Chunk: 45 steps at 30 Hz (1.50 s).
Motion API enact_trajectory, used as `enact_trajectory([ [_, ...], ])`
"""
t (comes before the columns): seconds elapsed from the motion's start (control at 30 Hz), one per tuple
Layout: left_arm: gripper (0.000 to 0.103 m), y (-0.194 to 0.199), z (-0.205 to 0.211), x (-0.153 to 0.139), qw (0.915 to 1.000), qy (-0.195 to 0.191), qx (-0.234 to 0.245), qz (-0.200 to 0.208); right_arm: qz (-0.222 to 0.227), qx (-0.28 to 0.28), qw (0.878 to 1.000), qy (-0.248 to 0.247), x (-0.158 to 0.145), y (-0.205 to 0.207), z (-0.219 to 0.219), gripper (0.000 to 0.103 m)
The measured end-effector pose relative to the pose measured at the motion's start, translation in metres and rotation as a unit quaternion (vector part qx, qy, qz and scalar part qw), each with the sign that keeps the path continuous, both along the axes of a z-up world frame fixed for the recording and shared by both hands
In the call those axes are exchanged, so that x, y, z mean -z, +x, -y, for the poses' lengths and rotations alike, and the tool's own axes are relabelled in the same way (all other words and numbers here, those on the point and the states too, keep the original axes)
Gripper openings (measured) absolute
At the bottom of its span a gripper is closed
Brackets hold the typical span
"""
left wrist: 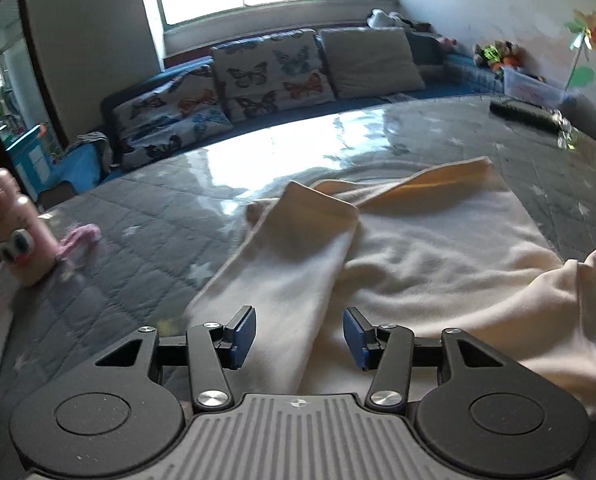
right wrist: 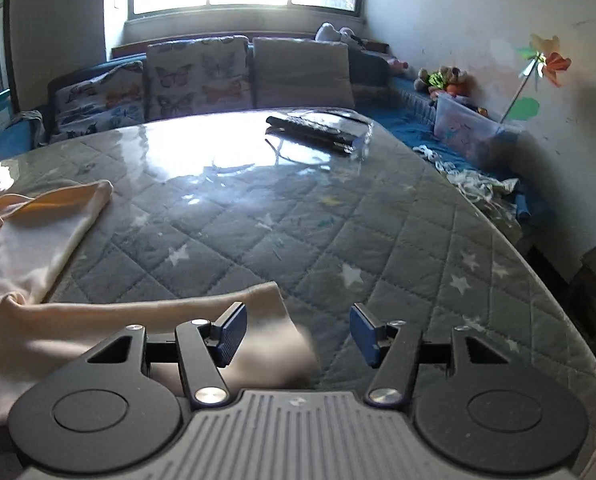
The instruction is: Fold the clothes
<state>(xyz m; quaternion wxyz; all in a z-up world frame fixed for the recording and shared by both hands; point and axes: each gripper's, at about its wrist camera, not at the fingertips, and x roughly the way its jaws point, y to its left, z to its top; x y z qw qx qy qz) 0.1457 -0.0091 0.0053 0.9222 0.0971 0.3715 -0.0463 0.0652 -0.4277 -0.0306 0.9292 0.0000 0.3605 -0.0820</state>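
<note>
I count one cream garment (left wrist: 418, 248) spread on the quilted table (right wrist: 298, 232), its two sleeves showing. My left gripper (left wrist: 299, 338) hovers over one sleeve (left wrist: 298, 256), jaws apart. My right gripper (right wrist: 298, 334) hangs over the other sleeve (right wrist: 225, 320), jaws apart too.

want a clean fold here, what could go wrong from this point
Both grippers, left gripper and right gripper, are open and hold nothing, so the cream garment may stay bunched. The sleeve lies across the body and could get folded in crooked. The glossy table cover may let fabric slide.
</note>
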Motion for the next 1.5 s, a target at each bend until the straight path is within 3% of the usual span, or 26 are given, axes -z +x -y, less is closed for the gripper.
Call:
enact_trajectory([
  [0.17, 0.050, 0.018, 0.007, 0.016, 0.9997, 0.023, 0.005, -0.007, -0.002, -0.041, 0.999, 0.014, 0.001, 0.007, -0.020, 0.060],
  [0.23, 0.023, 0.020, 0.004, 0.019, 0.9996, 0.029, 0.002, -0.004, -0.006, -0.059, 0.998, 0.018, 0.002, 0.008, -0.028, 0.061],
  [0.33, 0.005, 0.020, -0.007, 0.015, 0.9997, 0.020, -0.015, 0.005, -0.014, -0.082, 0.996, 0.020, 0.007, 0.012, -0.044, 0.063],
  [0.5, 0.003, 0.005, -0.050, -0.010, 0.9942, -0.014, -0.095, 0.049, -0.027, -0.094, 0.995, 0.024, 0.016, 0.013, -0.056, 0.064],
  [0.73, 0.003, -0.042, -0.135, -0.024, 0.9672, -0.059, -0.237, 0.070, -0.030, -0.091, 0.995, 0.030, 0.022, 0.012, -0.058, 0.065],
  [1.0, 0.003, -0.096, -0.166, 0.001, 0.9494, -0.092, -0.298, 0.040, -0.024, -0.101, 0.994, 0.029, 0.024, 0.019, -0.061, 0.069],
  [1.1, 0.003, -0.117, -0.171, 0.006, 0.9466, -0.102, -0.305, 0.029, -0.022, -0.105, 0.994, 0.028, 0.025, 0.022, -0.062, 0.070],
  [1.2, 0.012, -0.127, -0.172, 0.010, 0.9501, -0.092, -0.298, 0.009, -0.020, -0.108, 0.993, 0.029, 0.026, 0.029, -0.063, 0.070],
  [1.3, 0.028, -0.139, -0.163, -0.003, 0.9592, -0.077, -0.272, 0.020, -0.015, -0.117, 0.993, 0.029, 0.019, 0.033, -0.070, 0.069],
  [1.43, 0.040, -0.157, -0.130, -0.023, 0.9806, -0.049, -0.183, 0.051, 0.000, -0.174, 0.984, 0.029, 0.001, 0.017, -0.087, 0.068],
  [1.5, 0.042, -0.164, -0.108, -0.028, 0.9897, -0.047, -0.124, 0.054, -0.002, -0.216, 0.976, 0.035, -0.007, 0.005, -0.099, 0.068],
])
